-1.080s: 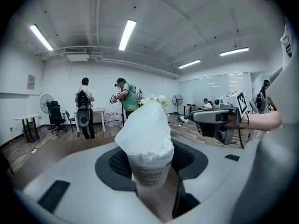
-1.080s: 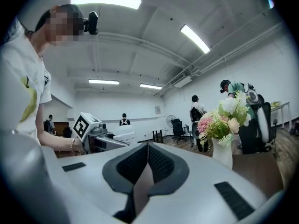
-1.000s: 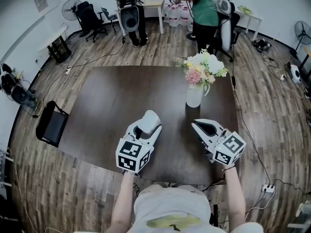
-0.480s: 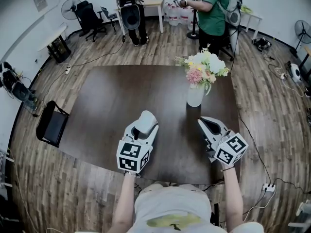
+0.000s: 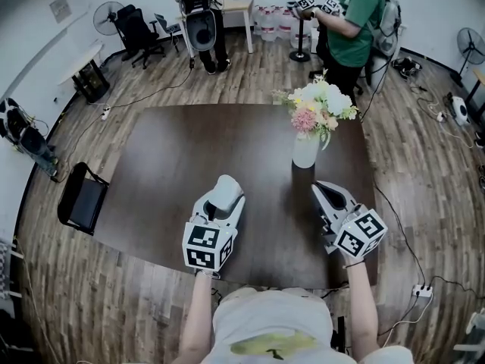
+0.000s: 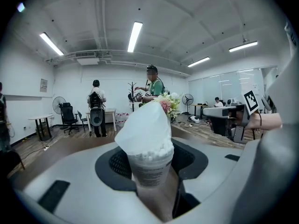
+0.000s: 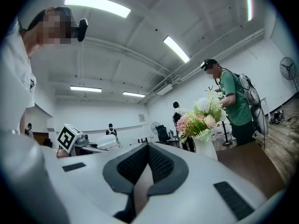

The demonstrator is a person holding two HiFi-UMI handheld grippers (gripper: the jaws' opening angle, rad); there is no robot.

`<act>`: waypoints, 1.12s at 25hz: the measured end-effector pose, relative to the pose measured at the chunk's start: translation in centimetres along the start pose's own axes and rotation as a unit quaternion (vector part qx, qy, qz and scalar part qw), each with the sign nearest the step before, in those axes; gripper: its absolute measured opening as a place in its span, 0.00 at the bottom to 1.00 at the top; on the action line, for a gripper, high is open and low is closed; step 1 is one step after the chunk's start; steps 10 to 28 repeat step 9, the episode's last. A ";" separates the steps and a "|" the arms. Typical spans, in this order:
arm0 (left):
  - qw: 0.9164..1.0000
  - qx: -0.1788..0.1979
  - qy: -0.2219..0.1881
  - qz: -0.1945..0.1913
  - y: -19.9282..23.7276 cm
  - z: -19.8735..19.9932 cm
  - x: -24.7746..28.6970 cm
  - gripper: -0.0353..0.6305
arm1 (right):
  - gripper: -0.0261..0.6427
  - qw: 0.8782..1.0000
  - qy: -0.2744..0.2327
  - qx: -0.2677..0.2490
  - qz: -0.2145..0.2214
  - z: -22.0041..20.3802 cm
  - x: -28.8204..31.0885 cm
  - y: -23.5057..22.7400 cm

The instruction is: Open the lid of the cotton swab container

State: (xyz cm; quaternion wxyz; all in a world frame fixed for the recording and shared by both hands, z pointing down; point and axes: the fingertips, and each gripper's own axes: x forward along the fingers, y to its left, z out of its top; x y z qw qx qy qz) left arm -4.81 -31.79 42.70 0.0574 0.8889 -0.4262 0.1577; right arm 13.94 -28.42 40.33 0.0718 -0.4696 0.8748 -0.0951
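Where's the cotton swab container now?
The container is clamped in the left gripper, lower centre of the head view over the table, left of the right gripper and vase.

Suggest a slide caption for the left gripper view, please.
Left gripper holding a clear cotton swab container, white lid tilted up.

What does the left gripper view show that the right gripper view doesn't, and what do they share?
Only the left gripper view: the cotton swab container clamped in the left hand-held gripper, its pale lid tilted up over the swab heads.
Only the right gripper view: the right hand-held gripper, jaws together on nothing, and the head camera worn by the person holding it.
Both: the flower bouquet, the person in the green shirt and the ceiling lights.
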 end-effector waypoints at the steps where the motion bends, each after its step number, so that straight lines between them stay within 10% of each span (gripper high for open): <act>1: 1.000 -0.002 -0.001 0.001 0.1 0.0 0.0 0.38 | 0.07 1.000 -0.001 0.002 -0.003 -0.1 0.0 -0.1; 28: 1.000 -0.002 0.002 0.007 0.6 -0.4 -0.1 0.38 | 0.07 0.999 -0.016 0.011 -0.030 -0.1 -0.3 -0.8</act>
